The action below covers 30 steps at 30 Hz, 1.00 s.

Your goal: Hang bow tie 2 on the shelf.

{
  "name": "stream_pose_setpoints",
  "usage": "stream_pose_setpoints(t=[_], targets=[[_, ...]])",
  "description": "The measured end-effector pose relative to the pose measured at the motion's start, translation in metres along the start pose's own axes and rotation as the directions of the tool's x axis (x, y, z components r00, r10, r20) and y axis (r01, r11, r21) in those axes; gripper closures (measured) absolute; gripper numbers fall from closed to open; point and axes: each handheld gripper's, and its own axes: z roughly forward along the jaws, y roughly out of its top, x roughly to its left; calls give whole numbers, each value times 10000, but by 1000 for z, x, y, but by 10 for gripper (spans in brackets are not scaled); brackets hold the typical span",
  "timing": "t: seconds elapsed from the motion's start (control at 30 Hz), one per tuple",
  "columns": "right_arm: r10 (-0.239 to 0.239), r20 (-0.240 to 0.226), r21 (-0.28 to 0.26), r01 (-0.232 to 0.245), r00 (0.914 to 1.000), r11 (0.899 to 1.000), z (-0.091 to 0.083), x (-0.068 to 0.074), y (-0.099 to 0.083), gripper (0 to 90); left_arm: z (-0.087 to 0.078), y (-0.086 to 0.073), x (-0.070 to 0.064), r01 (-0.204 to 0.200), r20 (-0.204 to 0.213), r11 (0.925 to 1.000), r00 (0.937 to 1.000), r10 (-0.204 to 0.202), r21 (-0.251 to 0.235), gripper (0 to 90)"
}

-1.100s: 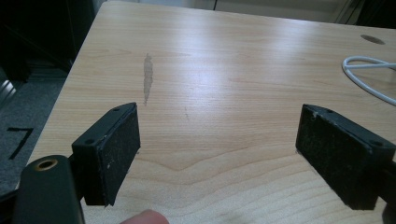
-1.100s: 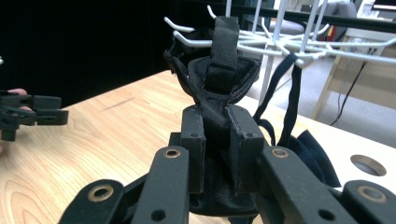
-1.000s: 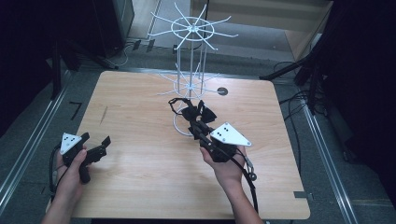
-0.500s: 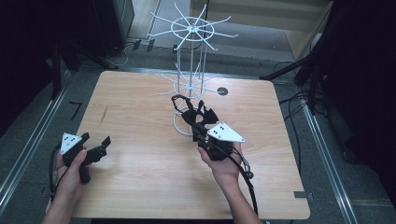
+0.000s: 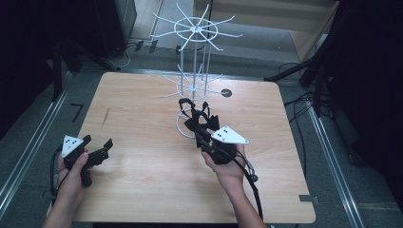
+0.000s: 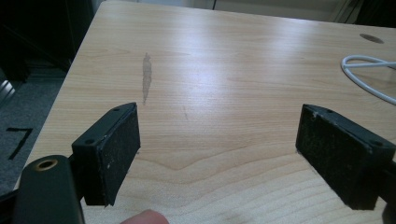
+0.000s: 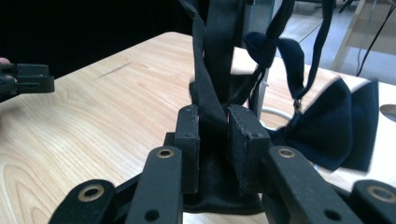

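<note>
Two grippers are working over one wooden table (image 5: 142,190). The right gripper (image 7: 214,135) is clamping one black bow tie (image 7: 322,126) by its strap; the glossy bow is hanging just beyond the jaws, its strap rising overhead. The left gripper (image 6: 219,154) is resting low with jaws spread wide, holding nothing. One white wire rack (image 5: 195,57) is standing just behind the tie.

Black mark shaped like figure 7 (image 5: 77,112) on grey floor (image 5: 33,128) left of table; no other readable text
</note>
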Motion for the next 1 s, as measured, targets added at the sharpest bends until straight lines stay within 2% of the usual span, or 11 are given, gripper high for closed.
stream_pose_setpoints(t=[0.5,1.0], targets=[[-6,-144,157,8,9999,9999,2,-2,-7,745,0,0,0,4,11,10000,10000,-4,10,143],[105,-161,202,-101,9998,9997,0,-4,-9,640,0,0,0,-28,-9,10000,10000,28,3,143]])
